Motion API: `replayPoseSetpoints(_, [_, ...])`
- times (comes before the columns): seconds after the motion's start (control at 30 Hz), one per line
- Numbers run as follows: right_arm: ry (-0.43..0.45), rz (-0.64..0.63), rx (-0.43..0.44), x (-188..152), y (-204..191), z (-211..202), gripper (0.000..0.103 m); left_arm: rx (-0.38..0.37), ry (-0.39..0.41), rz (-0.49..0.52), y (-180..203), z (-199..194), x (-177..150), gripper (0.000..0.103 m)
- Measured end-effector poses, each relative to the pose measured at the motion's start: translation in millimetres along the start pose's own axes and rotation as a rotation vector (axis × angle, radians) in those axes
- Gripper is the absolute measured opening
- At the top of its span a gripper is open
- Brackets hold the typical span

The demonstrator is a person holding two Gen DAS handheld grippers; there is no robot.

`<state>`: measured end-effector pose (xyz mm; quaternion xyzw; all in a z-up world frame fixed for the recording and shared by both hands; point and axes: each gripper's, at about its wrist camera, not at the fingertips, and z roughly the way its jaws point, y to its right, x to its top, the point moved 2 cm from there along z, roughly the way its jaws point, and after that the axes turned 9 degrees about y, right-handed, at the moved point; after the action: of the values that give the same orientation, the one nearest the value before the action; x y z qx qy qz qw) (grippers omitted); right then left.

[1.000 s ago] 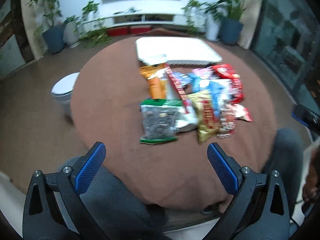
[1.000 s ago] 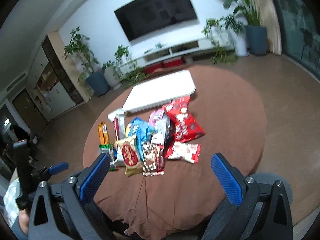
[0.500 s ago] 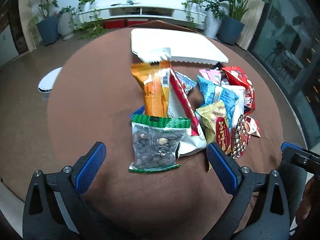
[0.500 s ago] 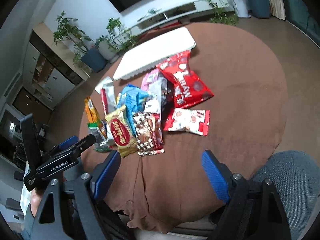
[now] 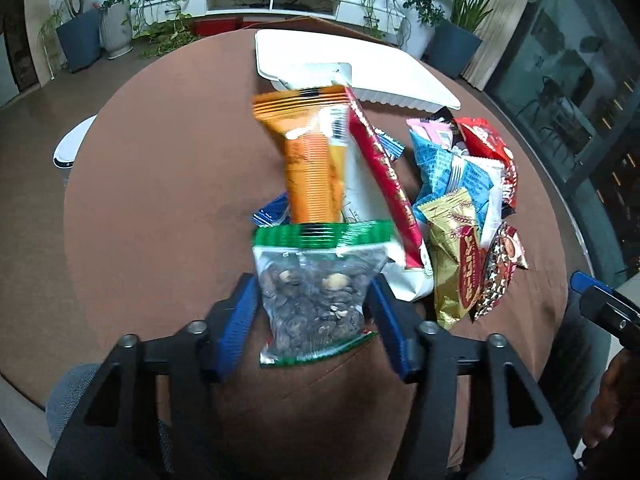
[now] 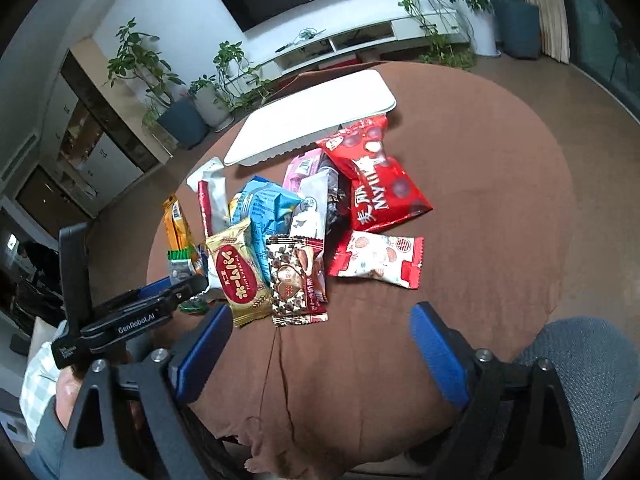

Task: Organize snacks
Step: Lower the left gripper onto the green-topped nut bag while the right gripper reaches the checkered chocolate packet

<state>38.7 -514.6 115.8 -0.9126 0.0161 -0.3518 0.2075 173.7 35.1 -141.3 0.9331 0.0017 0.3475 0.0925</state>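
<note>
A clear bag of seeds with a green top (image 5: 316,280) lies nearest me on the brown round table (image 5: 160,200). My left gripper (image 5: 312,312) straddles this bag and its jaws are closing, the blue pads right at its sides without squeezing it. Behind lie an orange packet (image 5: 312,160), a red-striped white packet (image 5: 384,176), a blue packet (image 5: 448,168) and a gold packet (image 5: 456,264). My right gripper (image 6: 320,332) hovers over bare cloth before a star-patterned packet (image 6: 296,276), jaws opening, nothing between them. A white tray (image 6: 312,116) lies behind the pile.
A large red bag (image 6: 376,184) and a small red-and-white packet (image 6: 376,260) lie at the pile's right. A white bin (image 5: 70,148) stands on the floor left of the table. The person's grey-clad knees (image 6: 580,360) sit under the near edge. Potted plants line the far wall.
My left gripper came forward and down over the seed bag, and its jaws narrowed from wide apart to the bag's sides. The right gripper dipped slightly toward the table.
</note>
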Motion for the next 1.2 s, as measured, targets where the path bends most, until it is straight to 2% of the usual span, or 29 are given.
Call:
replayPoseSetpoints(0.17, [0.018, 0.002, -0.010, 1, -1, 3, 0.092, -0.035, 0.029, -0.067, -9, -2, -1, 0.054])
replayPoseSetpoints(0.33, [0.046, -0.012, 0.000, 1, -7, 5, 0.092, 0.002, 0.047, -0.044, -3, -6, 0, 0.054])
replayPoseSetpoints(0.43, [0.043, -0.053, -0.021, 0, -13, 11, 0.092, -0.008, 0.047, -0.028, 5, -10, -3, 0.054])
replayPoseSetpoints(0.47, [0.038, -0.065, -0.031, 0, -16, 12, 0.092, -0.015, 0.039, -0.035, 5, -8, -3, 0.052])
replayPoseSetpoints(0.5, [0.028, -0.079, -0.042, 0, -18, 14, 0.092, -0.027, 0.026, -0.042, 6, -6, -4, 0.042])
replayPoseSetpoints(0.53, [0.014, -0.087, -0.058, 0, -19, 17, 0.092, -0.041, 0.013, -0.048, 7, -6, -7, 0.036])
replayPoseSetpoints(0.63, [-0.001, -0.069, -0.086, 1, -16, 24, 0.086, -0.042, 0.010, -0.020, 7, -7, -10, 0.034])
replayPoseSetpoints(0.73, [-0.041, -0.045, -0.075, 2, -14, 32, 0.082, -0.039, 0.005, -0.005, 7, -6, -13, 0.034])
replayPoseSetpoints(0.87, [-0.054, -0.059, -0.062, 1, -18, 38, 0.081, -0.019, -0.020, 0.029, 10, -1, -14, 0.034])
replayPoseSetpoints(0.97, [-0.064, -0.094, -0.066, -1, -25, 44, 0.078, 0.005, -0.037, 0.051, 14, 3, -13, 0.043])
replayPoseSetpoints(1.0, [-0.069, -0.100, -0.065, -2, -26, 46, 0.076, 0.022, -0.043, 0.060, 15, 4, -12, 0.058])
replayPoseSetpoints(1.03, [-0.073, -0.102, -0.067, -2, -27, 48, 0.072, 0.044, -0.050, 0.069, 16, 6, -13, 0.067])
replayPoseSetpoints(1.13, [-0.089, -0.108, -0.069, -1, -28, 57, 0.059, 0.039, -0.059, 0.069, 16, 10, -15, 0.068])
replayPoseSetpoints(1.2, [-0.098, -0.101, -0.064, 2, -28, 63, 0.057, 0.023, -0.051, 0.067, 13, 10, -16, 0.063])
